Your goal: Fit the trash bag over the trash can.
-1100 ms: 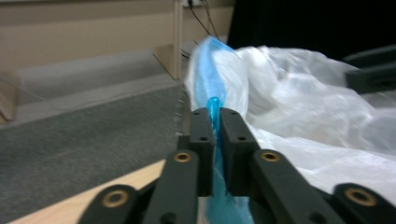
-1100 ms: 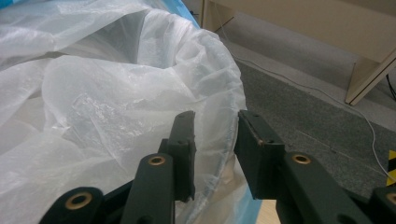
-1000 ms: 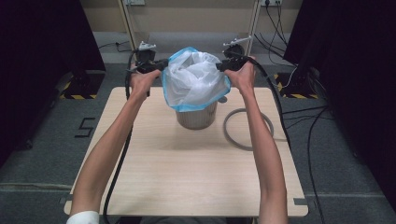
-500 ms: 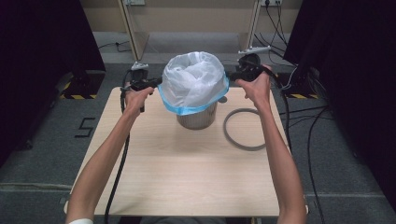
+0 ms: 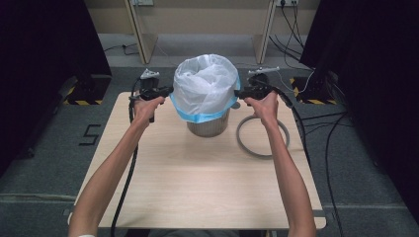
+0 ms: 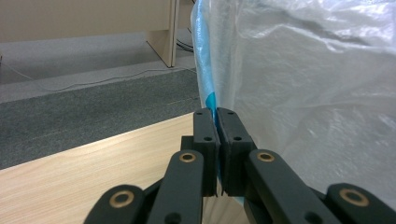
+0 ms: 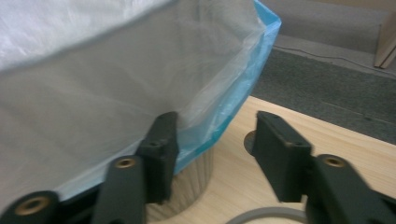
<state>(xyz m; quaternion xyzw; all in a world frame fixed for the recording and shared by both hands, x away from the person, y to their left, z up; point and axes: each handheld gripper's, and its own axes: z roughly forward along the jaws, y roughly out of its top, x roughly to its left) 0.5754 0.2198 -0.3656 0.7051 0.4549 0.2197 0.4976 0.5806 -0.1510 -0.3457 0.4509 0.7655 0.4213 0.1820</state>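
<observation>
I judge the thin white plastic bag with blue hem (image 5: 205,89) limp, light and slippery; best pinched at the hem. Left gripper (image 6: 217,122) pinches that hem; right gripper (image 7: 212,140), having just been closing, stands spread beside it at the counter's (image 5: 207,182) far edge.

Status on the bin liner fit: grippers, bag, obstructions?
Left hand-held gripper clamped on bag hem. Right hand-held gripper jaws apart, just closing some, hem beside one jaw. Bag draped over bin. Grey ring beside bin, clear.

A white bag (image 5: 205,86) with a blue hem was draped over an upright metal bin (image 5: 207,127) on the bench.
</observation>
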